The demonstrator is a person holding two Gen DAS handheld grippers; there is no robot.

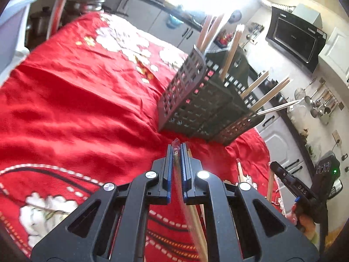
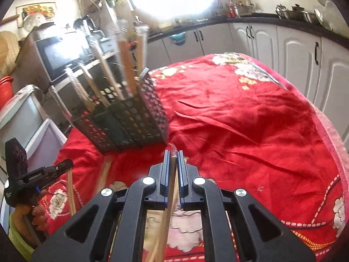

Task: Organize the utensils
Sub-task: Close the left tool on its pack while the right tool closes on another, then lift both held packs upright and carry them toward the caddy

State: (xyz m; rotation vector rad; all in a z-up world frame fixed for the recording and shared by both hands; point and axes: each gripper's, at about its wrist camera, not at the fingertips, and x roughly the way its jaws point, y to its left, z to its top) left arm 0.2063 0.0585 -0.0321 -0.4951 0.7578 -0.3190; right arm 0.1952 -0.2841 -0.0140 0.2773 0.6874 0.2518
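Left gripper [image 1: 177, 152]: black frame, blue ribbed pads, clamped on plastic-wrapped chopsticks [image 1: 197, 229] trailing toward 6 o'clock. Right gripper [image 2: 173, 159]: same build, pinching wrapped wooden pair [image 2: 168, 218]; body lettering "DAS" seen from left view. Both angled down over wrinkled red floral cloth [image 1: 76, 109]. Grey lattice caddy [image 1: 196, 107] at 12–1 o'clock, wooden sticks upright inside.

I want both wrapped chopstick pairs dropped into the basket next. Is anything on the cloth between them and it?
Nothing visible. Each tool, left and right, is shut on wrapped chopsticks; only bare red cloth lies before the basket. Chopsticks already standing inside crowd its top.
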